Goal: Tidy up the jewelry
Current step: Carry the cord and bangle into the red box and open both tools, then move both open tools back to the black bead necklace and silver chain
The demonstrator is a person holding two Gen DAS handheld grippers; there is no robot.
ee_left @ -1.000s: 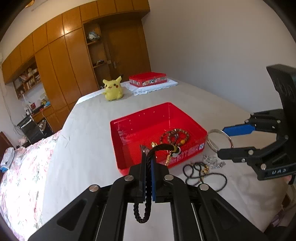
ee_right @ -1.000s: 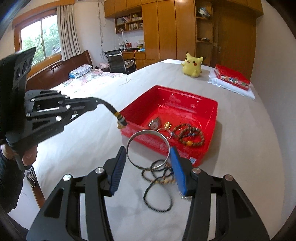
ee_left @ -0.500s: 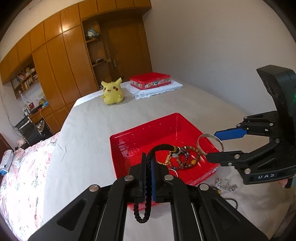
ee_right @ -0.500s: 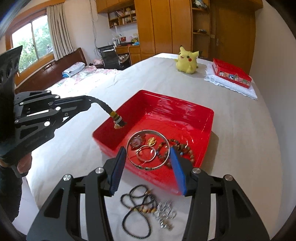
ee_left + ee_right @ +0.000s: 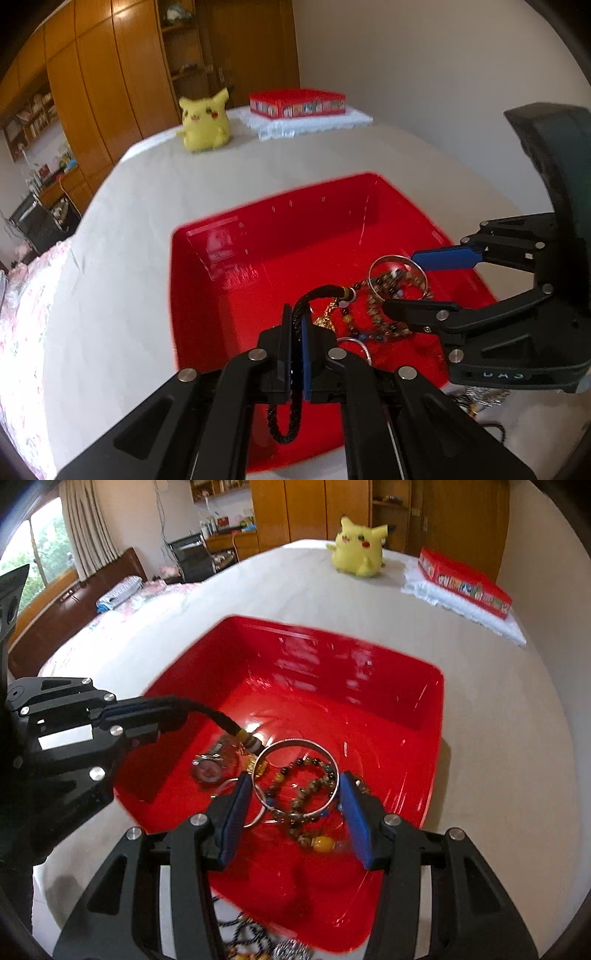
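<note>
Now that we've swung both grippers in over the red tray (image 5: 424, 701), the left gripper (image 5: 295, 332) is still clamped tight on the black braided cord (image 5: 321, 295) and the right gripper (image 5: 293, 801) still pinches the silver bangle (image 5: 295, 744), so dropping them in looks next.

A home bedroom is showing: a sheet-covered bed (image 5: 498, 709), wooden wardrobes (image 5: 96, 92), a curtained window (image 5: 79, 524), a desk chair (image 5: 194, 557).
</note>
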